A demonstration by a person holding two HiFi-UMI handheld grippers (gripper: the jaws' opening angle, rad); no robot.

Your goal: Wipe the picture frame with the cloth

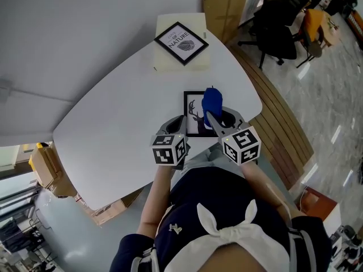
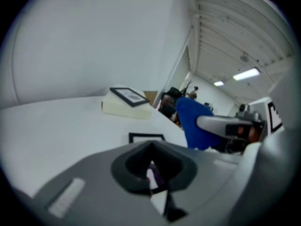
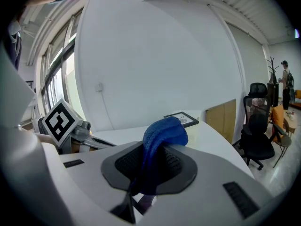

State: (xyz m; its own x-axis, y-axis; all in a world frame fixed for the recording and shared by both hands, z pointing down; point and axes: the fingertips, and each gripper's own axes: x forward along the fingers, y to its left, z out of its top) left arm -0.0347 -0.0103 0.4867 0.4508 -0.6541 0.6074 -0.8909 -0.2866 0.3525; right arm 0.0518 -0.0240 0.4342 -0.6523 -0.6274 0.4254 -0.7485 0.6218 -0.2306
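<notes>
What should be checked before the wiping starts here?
1. Cloth clamped in the right gripper: ok.
2. Frame lying flat on the table: ok.
3. Cloth positioned over the frame: ok.
4. Cloth touching the frame: cannot tell.
5. Left gripper steadying the frame's edge: cannot tell.
6. Far frame out of the way: ok.
</notes>
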